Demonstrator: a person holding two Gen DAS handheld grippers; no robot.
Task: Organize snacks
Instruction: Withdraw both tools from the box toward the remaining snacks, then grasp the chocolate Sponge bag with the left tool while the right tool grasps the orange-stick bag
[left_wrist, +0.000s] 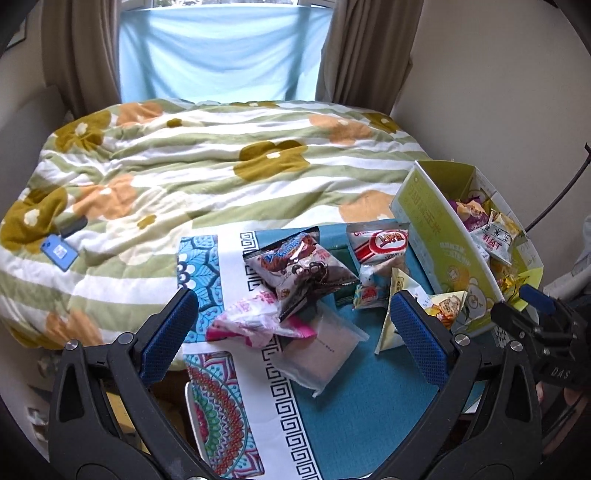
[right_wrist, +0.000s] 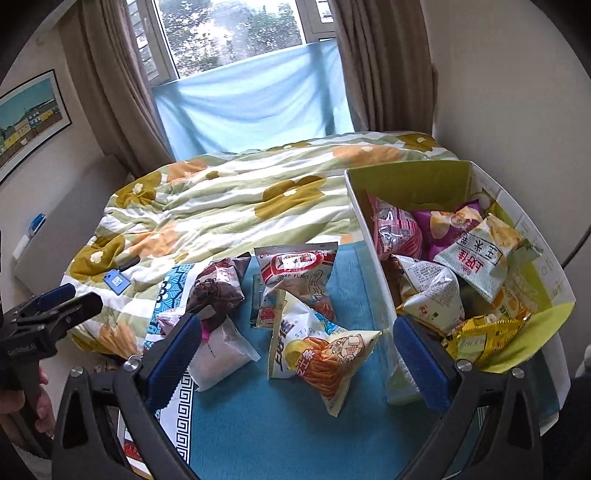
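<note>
Both wide open: left hand-held gripper (left_wrist: 293, 332) hovers over the pink packet (left_wrist: 255, 317), right hand-held gripper (right_wrist: 297, 350) frames the sticks bag (right_wrist: 321, 354) beside the box (right_wrist: 369, 236), right of frame.

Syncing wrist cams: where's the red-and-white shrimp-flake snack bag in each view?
Left wrist: red-and-white shrimp-flake snack bag sits right of centre, just left of the green cardboard box.
Right wrist: centre frame, left of the box.
Shared landmark: small blue card on the floral quilt.
</note>
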